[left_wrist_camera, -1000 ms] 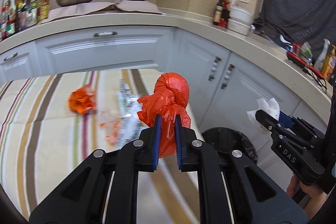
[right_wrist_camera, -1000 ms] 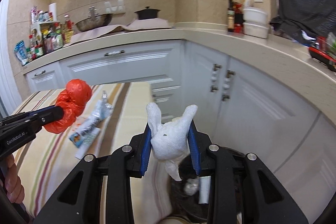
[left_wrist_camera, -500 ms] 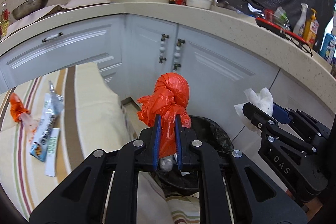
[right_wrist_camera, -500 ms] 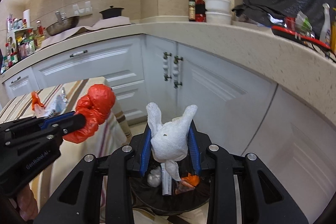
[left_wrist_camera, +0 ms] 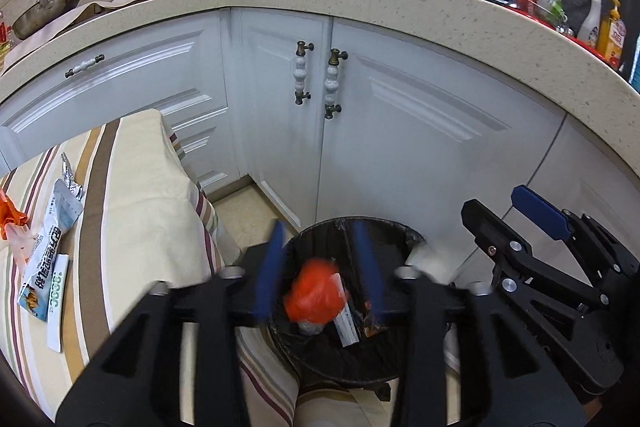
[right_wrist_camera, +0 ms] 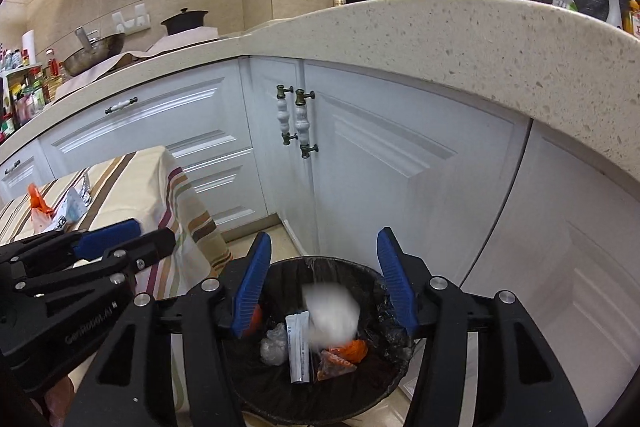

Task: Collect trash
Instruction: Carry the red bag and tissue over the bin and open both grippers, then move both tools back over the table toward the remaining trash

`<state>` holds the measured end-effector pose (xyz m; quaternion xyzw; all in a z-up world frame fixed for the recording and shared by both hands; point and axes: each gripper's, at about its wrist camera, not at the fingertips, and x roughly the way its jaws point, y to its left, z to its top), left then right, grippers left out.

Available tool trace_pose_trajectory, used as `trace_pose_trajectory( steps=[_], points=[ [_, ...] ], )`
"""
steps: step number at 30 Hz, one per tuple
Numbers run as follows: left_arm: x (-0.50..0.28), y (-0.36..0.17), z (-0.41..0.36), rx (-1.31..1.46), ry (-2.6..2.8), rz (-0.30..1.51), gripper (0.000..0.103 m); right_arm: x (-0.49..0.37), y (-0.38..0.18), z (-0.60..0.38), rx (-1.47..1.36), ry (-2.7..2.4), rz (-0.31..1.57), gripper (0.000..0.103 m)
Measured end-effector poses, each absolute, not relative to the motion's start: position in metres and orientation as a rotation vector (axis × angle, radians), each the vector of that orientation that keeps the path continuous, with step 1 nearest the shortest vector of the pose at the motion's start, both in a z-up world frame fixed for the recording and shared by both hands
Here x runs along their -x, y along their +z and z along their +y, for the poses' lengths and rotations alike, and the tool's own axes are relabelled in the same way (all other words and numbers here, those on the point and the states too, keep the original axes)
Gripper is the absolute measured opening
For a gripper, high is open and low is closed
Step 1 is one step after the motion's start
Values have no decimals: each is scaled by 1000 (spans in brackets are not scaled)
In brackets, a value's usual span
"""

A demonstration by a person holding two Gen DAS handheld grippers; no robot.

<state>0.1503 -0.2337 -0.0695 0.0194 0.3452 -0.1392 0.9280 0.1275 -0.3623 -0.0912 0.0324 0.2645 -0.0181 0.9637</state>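
Note:
A black-lined trash bin (left_wrist_camera: 404, 239) stands on the floor by the white cabinets; it also shows in the right wrist view (right_wrist_camera: 384, 287). My left gripper (left_wrist_camera: 322, 267) is open above it, and a red plastic bag (left_wrist_camera: 316, 293) falls blurred between its fingers into the bin. My right gripper (right_wrist_camera: 324, 281) is open above the bin, and a white tissue wad (right_wrist_camera: 332, 313) falls blurred below it. Inside the bin lie a white sachet (right_wrist_camera: 298, 347), clear wrap and orange scraps. In the left wrist view the right gripper (left_wrist_camera: 516, 211) is open and empty.
A striped tablecloth table (left_wrist_camera: 132, 195) stands left of the bin, with a snack wrapper (left_wrist_camera: 52, 243), a white strip and an orange scrap (left_wrist_camera: 10, 217) on it. White cabinet doors (left_wrist_camera: 360, 131) and a speckled counter (left_wrist_camera: 440, 11) rise behind the bin.
Both grippers moved over the bin and opened. The red bag left the left gripper and the tissue left the right gripper; both are dropping into the bin.

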Motion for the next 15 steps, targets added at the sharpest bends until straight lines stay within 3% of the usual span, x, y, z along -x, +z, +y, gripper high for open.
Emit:
trace_pose_trajectory(
  steps=[15],
  points=[
    [-135, -44, -166, 10, -202, 664, 48, -128, -79, -332, -66, 13, 527, 56]
  ],
)
